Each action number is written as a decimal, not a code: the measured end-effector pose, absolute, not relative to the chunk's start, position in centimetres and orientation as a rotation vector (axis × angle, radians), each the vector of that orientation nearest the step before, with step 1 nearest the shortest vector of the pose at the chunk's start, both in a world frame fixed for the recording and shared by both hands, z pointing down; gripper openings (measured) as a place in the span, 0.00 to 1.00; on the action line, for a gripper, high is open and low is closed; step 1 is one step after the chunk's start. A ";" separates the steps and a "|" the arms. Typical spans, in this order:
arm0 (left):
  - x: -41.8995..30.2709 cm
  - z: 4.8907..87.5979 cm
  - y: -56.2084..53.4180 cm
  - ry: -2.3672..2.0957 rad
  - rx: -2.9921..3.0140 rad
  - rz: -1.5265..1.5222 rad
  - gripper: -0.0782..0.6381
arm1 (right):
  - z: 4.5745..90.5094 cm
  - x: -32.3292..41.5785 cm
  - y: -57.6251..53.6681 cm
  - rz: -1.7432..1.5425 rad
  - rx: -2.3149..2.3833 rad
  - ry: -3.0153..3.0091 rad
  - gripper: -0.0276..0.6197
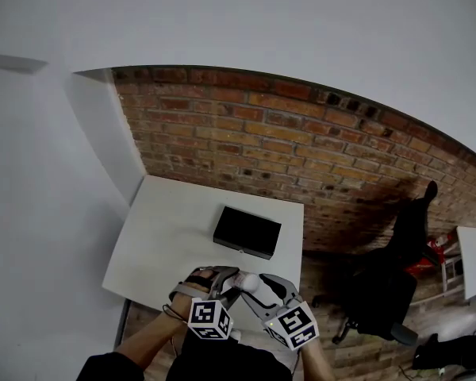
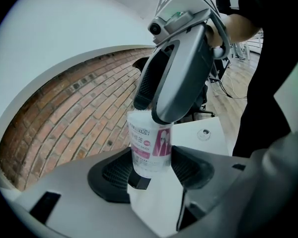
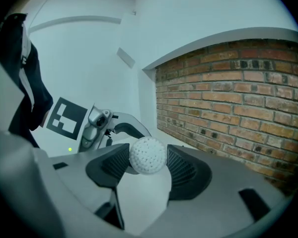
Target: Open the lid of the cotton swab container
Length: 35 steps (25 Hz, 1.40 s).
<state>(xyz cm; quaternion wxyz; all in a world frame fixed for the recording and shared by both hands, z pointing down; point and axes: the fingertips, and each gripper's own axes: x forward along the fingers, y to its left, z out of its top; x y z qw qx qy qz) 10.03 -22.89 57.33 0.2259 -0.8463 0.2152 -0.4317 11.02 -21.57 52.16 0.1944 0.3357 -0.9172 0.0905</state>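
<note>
The cotton swab container (image 2: 148, 145) stands upright at the centre of the left gripper view. The left gripper (image 2: 150, 171), its jaws about half open, clamps the clear, pink-labelled body. In the middle of the right gripper view, the right gripper (image 3: 148, 166) is closed on the white dimpled lid (image 3: 147, 155), with a pad pressing on each side. In the head view both tools meet at bottom centre, near the lower edge of the white table (image 1: 166, 228), and a black box (image 1: 247, 232) lies higher up the frame.

The main risk is slip. The body looks smooth, so with a light hold it may turn or slide along with the lid. Squeezing harder could bow the thin wall and bind the lid. The lid is rounded, so the pads meet little of it and it could squirt out sideways. Whether it twists or pulls off is not clear from these views, and the wrong motion would waste force. A sudden release could scatter swabs off the table edge.
</note>
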 end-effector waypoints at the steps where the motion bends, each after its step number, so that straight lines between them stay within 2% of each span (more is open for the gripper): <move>1: 9.9 57.4 -22.8 0.587 -2.328 -1.190 0.46 | 52.3 10.9 -21.5 0.259 0.936 -2.573 0.41; 35: 9.2 57.4 -22.0 0.462 -2.304 -1.100 0.46 | 53.4 10.3 -21.1 0.382 0.864 -2.590 0.43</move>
